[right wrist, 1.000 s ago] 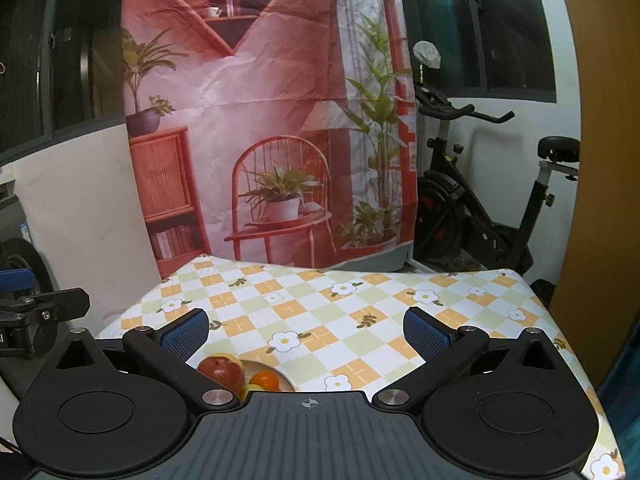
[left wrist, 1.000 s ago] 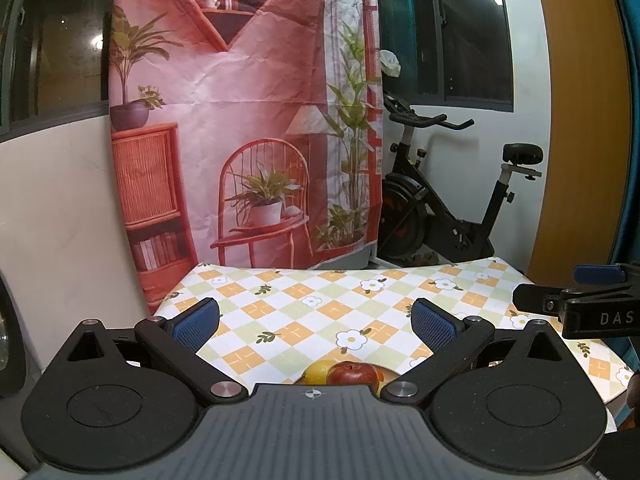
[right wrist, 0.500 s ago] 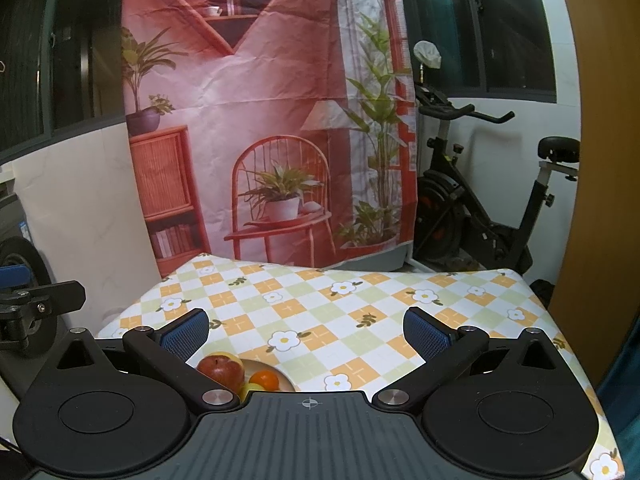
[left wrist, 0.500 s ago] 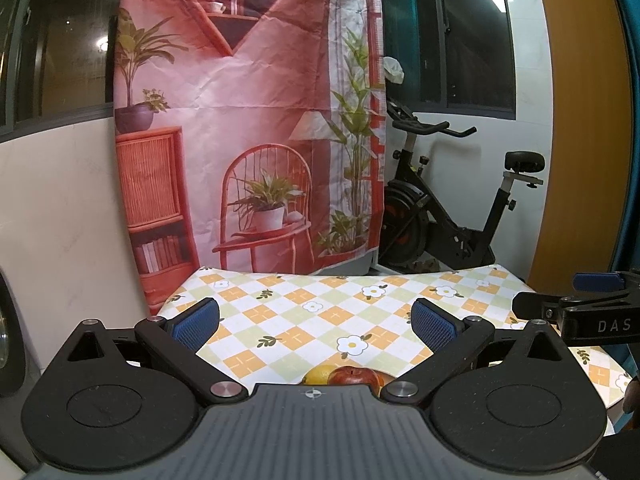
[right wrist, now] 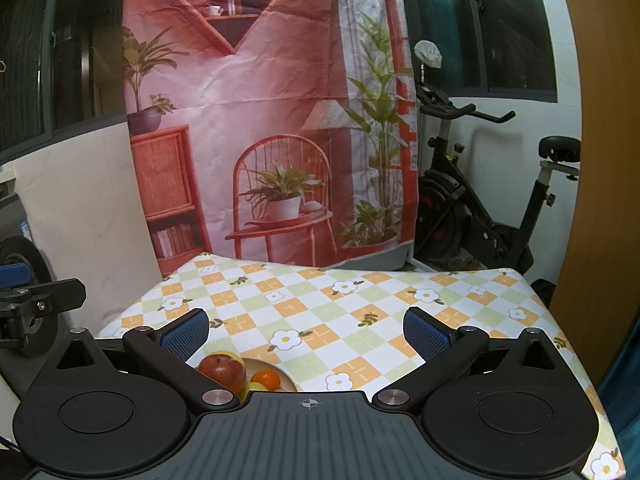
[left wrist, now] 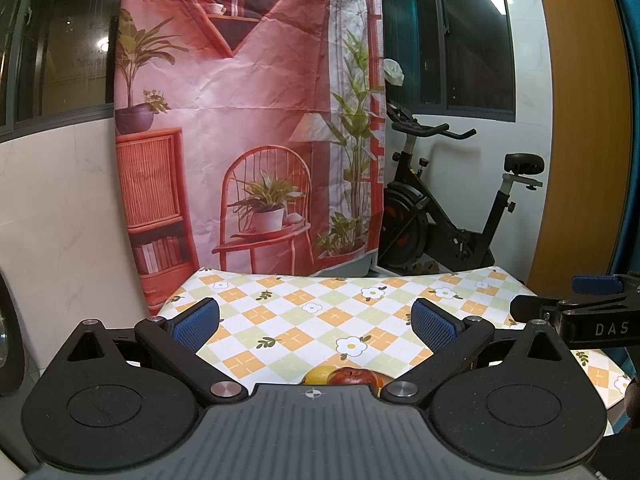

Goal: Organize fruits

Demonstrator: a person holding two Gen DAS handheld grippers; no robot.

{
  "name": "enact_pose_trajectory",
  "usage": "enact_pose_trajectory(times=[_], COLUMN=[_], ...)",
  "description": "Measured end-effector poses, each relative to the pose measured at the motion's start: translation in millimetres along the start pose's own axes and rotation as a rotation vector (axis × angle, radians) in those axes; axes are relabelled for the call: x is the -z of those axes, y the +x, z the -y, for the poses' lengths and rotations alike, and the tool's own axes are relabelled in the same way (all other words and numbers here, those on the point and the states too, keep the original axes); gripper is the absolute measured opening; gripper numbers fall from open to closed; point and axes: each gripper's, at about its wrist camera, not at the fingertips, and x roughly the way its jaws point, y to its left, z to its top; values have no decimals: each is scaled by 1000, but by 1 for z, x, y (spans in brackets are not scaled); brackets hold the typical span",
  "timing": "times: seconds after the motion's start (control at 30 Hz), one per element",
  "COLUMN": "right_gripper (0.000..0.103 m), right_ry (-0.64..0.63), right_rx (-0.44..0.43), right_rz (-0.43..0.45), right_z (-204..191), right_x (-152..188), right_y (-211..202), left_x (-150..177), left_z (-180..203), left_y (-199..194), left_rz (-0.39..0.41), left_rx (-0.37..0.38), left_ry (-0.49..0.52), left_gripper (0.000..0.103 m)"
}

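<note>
A red apple (right wrist: 222,371), an orange (right wrist: 267,379) and a yellow fruit (right wrist: 251,387) lie together on a pale plate (right wrist: 285,376) at the near edge of the checkered table (right wrist: 320,312). In the left wrist view only the tops of the apple (left wrist: 354,376) and a yellow fruit (left wrist: 318,374) show above the gripper body. My left gripper (left wrist: 316,322) is open and empty above the table. My right gripper (right wrist: 306,330) is open and empty, with the fruit plate just behind its left finger (right wrist: 186,334).
A pink printed backdrop (left wrist: 248,128) hangs behind the table. An exercise bike (left wrist: 460,208) stands at the back right beside a wooden panel (right wrist: 600,160). The other gripper shows at the right edge of the left wrist view (left wrist: 580,312) and the left edge of the right wrist view (right wrist: 36,296).
The left gripper has tilted or risen a little, so the table sits lower in its view. The right gripper has barely moved. Both stay open and empty.
</note>
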Motion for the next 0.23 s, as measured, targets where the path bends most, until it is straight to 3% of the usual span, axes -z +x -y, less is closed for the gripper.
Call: enact_pose_trajectory(times=[0.23], right_gripper=[103], right_ry=[0], right_rx=[1], right_rz=[0], right_z=[0], right_x=[0], right_y=[0], left_x=[-2], left_z=[1], left_y=[-1], left_rz=[2], left_rx=[0], left_ry=[-2], left_gripper=[103])
